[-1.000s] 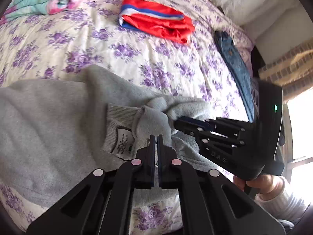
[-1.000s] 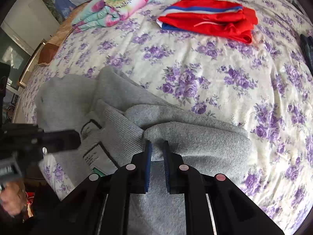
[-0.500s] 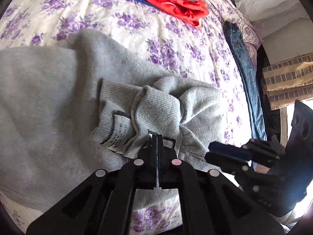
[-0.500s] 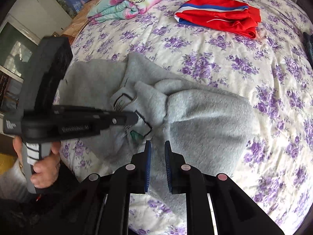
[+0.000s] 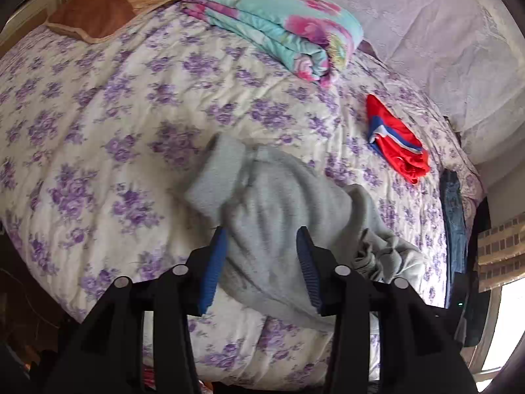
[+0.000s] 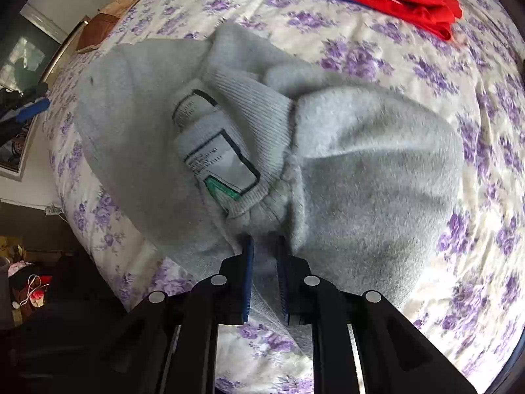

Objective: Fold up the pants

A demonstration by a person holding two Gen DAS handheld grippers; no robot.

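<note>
The grey pants (image 6: 361,151) lie in a loose heap near the front edge of the bed (image 5: 98,105), on the flowered cover. The waistband with its white label (image 6: 216,157) is turned up and bunched in the middle of the heap.

The right gripper (image 6: 264,279) is pinching a fold of the grey cloth just below the waistband; its blue pads are almost together with the cloth between them. The left gripper (image 5: 261,266) is spread wide. Grey cloth shows between its fingers, but the fingers do not press it, so I judge that it holds nothing.

In the left wrist view the pants run from the gripper forward and to the right, with one flat end (image 5: 216,177) pointing away to the left and the bunched part (image 5: 384,252) at the right. So the long axis goes across the bed, roughly from the left gripper toward the right one. The left gripper is the nearer one to the flat end, and the right one is already at the waist.

I think the fold is not yet made, because the cloth is still crumpled. Probably the left gripper must take the flat end before the pants can be pulled straight.

A red garment (image 5: 397,141), a folded blanket (image 5: 279,23) and jeans (image 5: 454,216) lie well apart from the pants.
</note>
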